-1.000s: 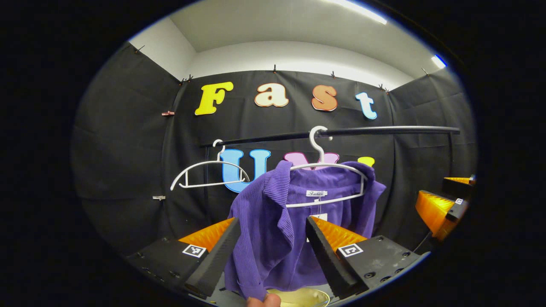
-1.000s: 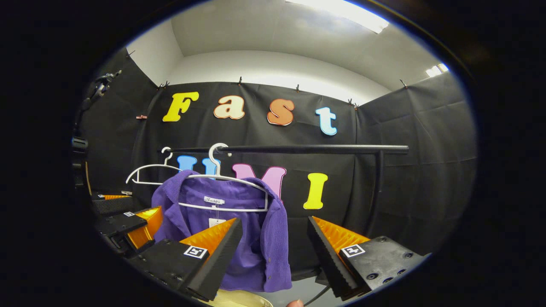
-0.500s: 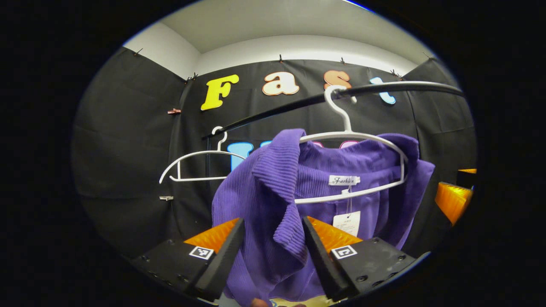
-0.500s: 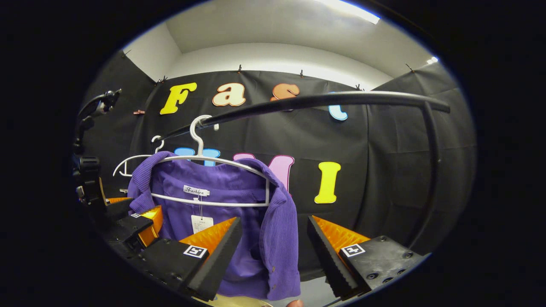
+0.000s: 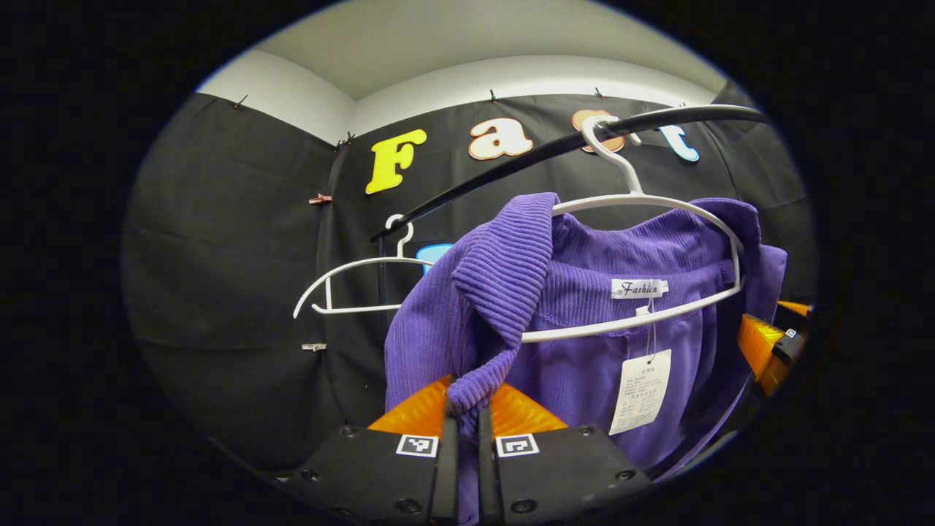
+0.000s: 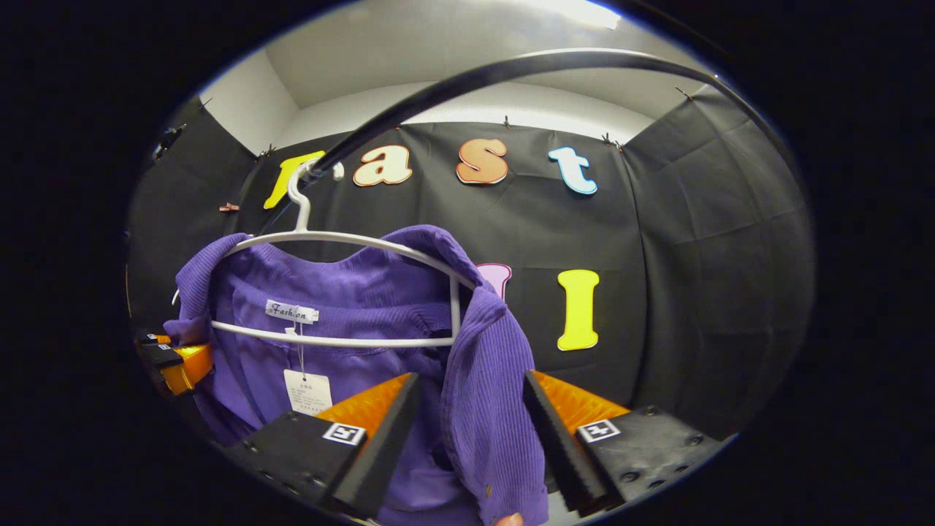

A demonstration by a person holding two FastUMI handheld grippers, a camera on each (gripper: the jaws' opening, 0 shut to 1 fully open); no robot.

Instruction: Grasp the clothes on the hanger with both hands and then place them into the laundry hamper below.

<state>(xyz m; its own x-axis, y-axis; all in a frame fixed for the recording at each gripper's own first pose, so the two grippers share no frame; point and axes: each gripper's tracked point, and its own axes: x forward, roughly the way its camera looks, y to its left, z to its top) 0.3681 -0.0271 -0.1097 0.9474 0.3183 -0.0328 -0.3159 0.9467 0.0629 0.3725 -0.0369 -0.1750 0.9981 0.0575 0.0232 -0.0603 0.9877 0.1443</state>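
Observation:
A purple ribbed garment [image 5: 584, 343] hangs on a white hanger [image 5: 657, 208] from a black rail [image 5: 511, 161]. In the left gripper view my left gripper [image 5: 467, 431] is shut on the garment's folded collar edge, both orange fingers pressing the fabric. In the right gripper view the same garment [image 6: 343, 314] hangs on its hanger [image 6: 343, 237], and my right gripper [image 6: 467, 409] stands open with the garment's right front edge hanging between its fingers. The left gripper [image 6: 179, 361] shows small at the far left there, and the right gripper [image 5: 763, 343] at the right edge of the left gripper view.
An empty white hanger [image 5: 350, 281] hangs on the rail to the left of the garment. A paper tag [image 5: 641, 391] dangles inside the collar. The rail [image 6: 511, 73] arches close overhead in the right gripper view.
Both grippers moved closer to the garment and up under the rail. The left gripper closed on the collar edge. The right gripper stayed open, now straddling the right front edge.

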